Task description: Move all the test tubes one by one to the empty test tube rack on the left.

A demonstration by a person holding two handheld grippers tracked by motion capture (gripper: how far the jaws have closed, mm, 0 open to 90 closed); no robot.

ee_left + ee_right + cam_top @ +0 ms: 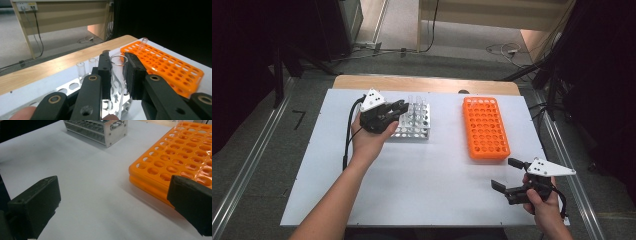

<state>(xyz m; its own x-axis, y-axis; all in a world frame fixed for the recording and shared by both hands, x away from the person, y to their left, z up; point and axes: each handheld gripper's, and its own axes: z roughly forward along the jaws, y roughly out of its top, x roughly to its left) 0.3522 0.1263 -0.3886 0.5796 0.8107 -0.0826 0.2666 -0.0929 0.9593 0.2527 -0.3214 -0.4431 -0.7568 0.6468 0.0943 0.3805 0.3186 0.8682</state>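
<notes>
Left gripper view: left tongs (pixel 120 72) pinch a clear glass tube (pixel 117 82) upright, above the metal rack (pixel 414 125) holding further tubes. High view: right tongs (pixel 504 175) stand spread and empty near the table's (pixel 422 190) right front corner, just before the orange rack (pixel 484 127).

Orange rack (pixel 485 128), silver metal rack (pixel 414 122), clear glass tube (pixel 117 82), white table (pixel 432 185)
</notes>
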